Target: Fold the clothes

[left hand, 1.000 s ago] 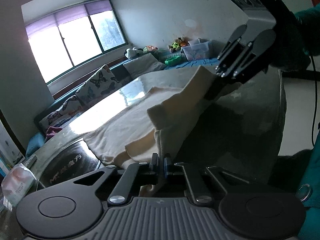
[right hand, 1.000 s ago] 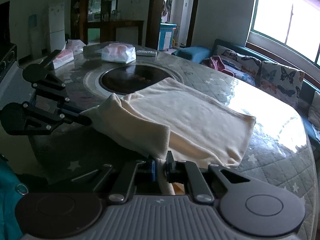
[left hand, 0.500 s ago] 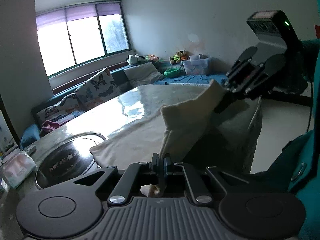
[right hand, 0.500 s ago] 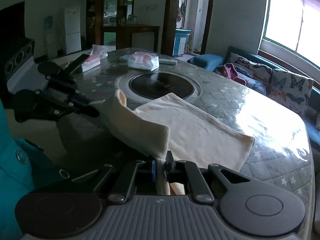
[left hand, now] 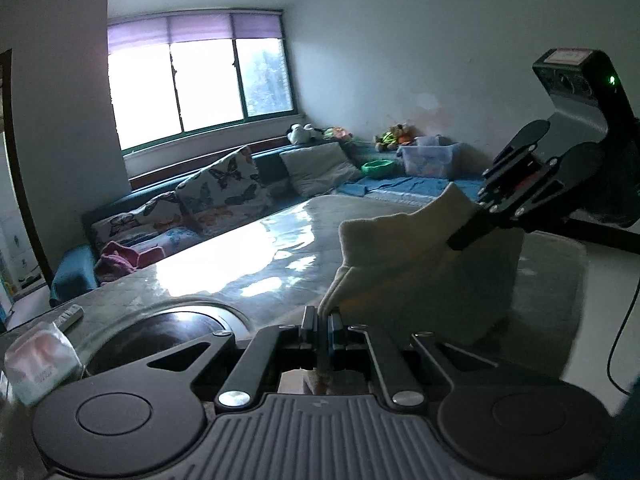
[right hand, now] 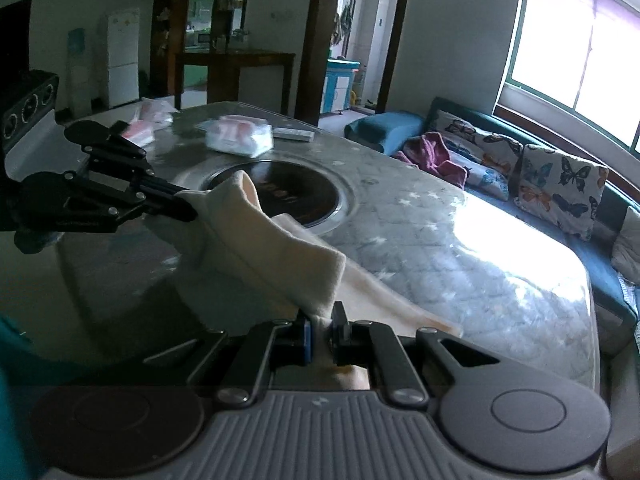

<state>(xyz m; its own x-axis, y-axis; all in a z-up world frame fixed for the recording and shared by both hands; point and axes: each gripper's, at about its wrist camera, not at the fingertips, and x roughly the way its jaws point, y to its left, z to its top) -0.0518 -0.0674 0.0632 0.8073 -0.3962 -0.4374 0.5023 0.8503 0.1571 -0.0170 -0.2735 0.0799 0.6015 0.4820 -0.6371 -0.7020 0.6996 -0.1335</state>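
Cloth, cream and doubled over, hangs stretched between the two grippers above the table. The left gripper has its jaws closed on one corner; the right gripper pinches the other corner. In the right view a lower part of the cloth seems to trail onto the table, though blur makes that uncertain. A dark round inset sits behind it.
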